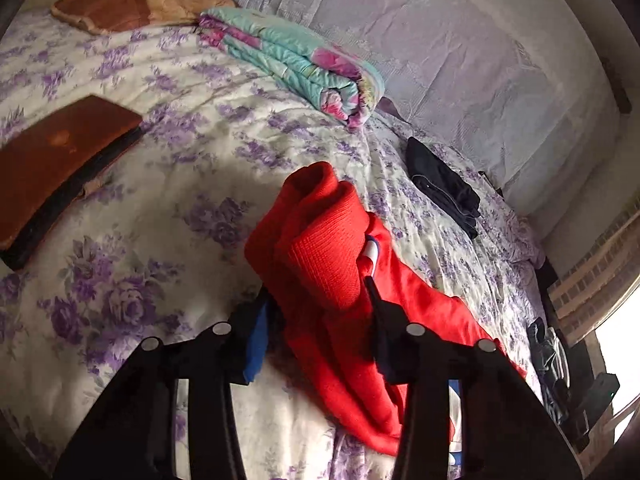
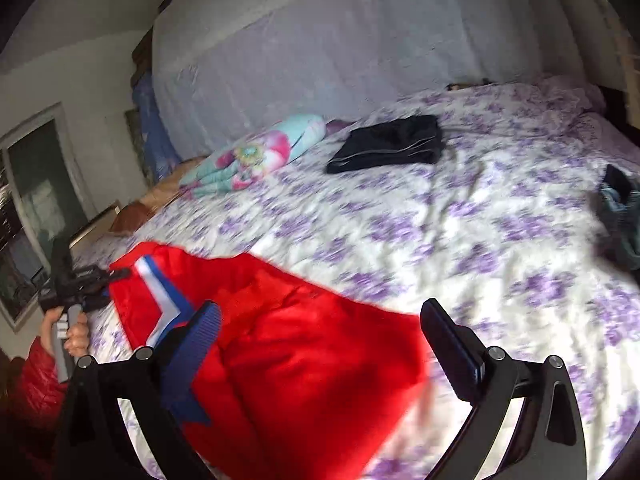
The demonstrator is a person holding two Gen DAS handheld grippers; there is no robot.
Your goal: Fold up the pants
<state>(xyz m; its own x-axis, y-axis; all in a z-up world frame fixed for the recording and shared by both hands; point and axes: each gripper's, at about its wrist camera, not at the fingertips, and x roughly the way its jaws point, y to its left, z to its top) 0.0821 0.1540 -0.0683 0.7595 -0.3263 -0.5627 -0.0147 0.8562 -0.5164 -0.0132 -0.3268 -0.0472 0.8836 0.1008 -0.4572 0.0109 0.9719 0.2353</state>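
I see a wide bed [image 2: 460,216] under a purple-flowered cover, with a pale lace curtain [image 2: 320,60] hanging behind it. Daylight enters from a window [image 2: 28,200] at left.

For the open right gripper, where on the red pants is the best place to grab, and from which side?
Probably the loose near edge of the red pants, between the open right gripper fingers, approached low from the near side of the bed. The left gripper already seems to pinch the striped end, so gripping the opposite end lets the cloth be stretched and folded over.
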